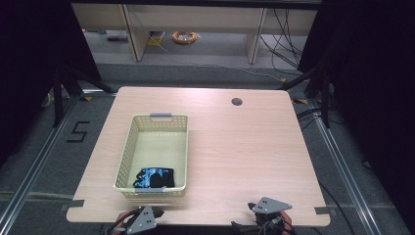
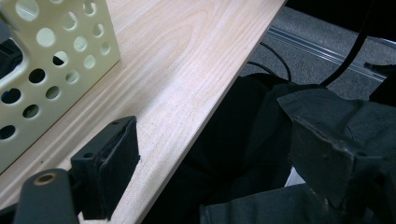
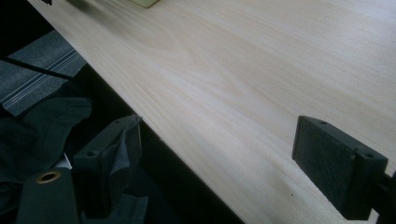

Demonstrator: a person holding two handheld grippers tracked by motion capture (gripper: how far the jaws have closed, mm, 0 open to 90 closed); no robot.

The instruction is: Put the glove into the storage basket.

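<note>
On the left, a pale yellow perforated basket [image 1: 128, 147] stands on the wooden table [image 1: 244, 147], its long axis running from the near edge toward the far edge, the grey handle at its far end. A dark glove [image 1: 154, 177] lies in the basket's near end, stretched crosswise to the basket's length; which way its fingers point cannot be told. The left gripper [image 1: 147, 215] hovers at the table's near edge, just before the basket's near wall, jaws spread wide and empty. Further right, the right gripper [image 1: 264, 211] sits at the same edge, well apart from the basket, its jaws also wide open, holding nothing.
</note>
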